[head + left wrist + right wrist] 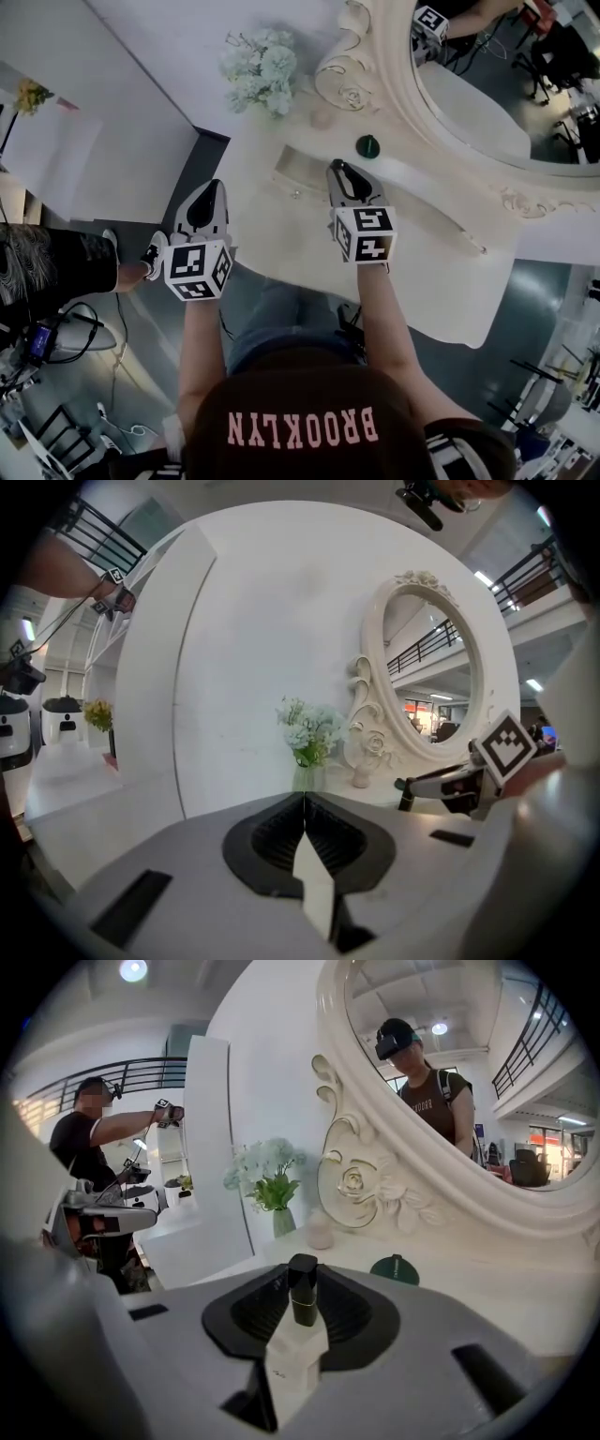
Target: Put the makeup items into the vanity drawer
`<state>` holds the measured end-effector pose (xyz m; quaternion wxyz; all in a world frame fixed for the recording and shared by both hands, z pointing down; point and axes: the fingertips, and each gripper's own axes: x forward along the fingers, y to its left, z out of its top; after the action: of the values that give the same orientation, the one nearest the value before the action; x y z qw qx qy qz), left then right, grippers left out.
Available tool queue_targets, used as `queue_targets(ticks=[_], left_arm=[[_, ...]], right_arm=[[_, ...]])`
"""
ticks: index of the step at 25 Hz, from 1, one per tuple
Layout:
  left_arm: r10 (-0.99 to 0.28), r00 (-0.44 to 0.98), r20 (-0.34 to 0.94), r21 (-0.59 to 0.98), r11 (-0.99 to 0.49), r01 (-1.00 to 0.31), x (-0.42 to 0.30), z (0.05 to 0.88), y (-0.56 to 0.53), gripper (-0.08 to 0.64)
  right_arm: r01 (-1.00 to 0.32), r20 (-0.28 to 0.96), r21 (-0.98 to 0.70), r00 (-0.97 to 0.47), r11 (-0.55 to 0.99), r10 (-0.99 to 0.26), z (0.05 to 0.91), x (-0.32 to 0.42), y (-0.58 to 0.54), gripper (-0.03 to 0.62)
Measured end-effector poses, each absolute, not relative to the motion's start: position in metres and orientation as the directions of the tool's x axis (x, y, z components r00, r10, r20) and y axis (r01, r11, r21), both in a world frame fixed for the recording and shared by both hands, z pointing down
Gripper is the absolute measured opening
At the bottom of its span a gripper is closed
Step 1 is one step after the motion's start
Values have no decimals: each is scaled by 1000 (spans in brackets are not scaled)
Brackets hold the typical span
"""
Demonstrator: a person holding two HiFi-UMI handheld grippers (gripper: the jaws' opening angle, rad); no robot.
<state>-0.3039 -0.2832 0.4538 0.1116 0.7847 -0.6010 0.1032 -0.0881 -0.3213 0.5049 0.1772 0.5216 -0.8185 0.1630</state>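
My right gripper is shut on a small white bottle with a black cap, which stands upright between the pads. In the head view this gripper hovers over the cream vanity top, just short of a dark green round item. The left gripper hangs off the vanity's left edge; its jaws meet in a line and nothing sticks out of them. A drawer front with a small knob lies between the two grippers.
At the back of the top are a vase of pale flowers, a small pinkish jar and the ornate oval mirror. Another person stands far off left. Grey floor lies below the vanity's front edge.
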Motion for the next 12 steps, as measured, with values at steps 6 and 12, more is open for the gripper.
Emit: queue_targets(ticks=[6,12], left_arm=[[-918,243,314,56,-238,-970,-310,462,-284,6],[-912,235,335,60,-228,-972,-314,473,-284,6]], right_arm=[[-915,510,-68,-375,398,-774,526,-88,-327,78],[-924,565,-84,-353,374,-745,554,-85,-328,78]])
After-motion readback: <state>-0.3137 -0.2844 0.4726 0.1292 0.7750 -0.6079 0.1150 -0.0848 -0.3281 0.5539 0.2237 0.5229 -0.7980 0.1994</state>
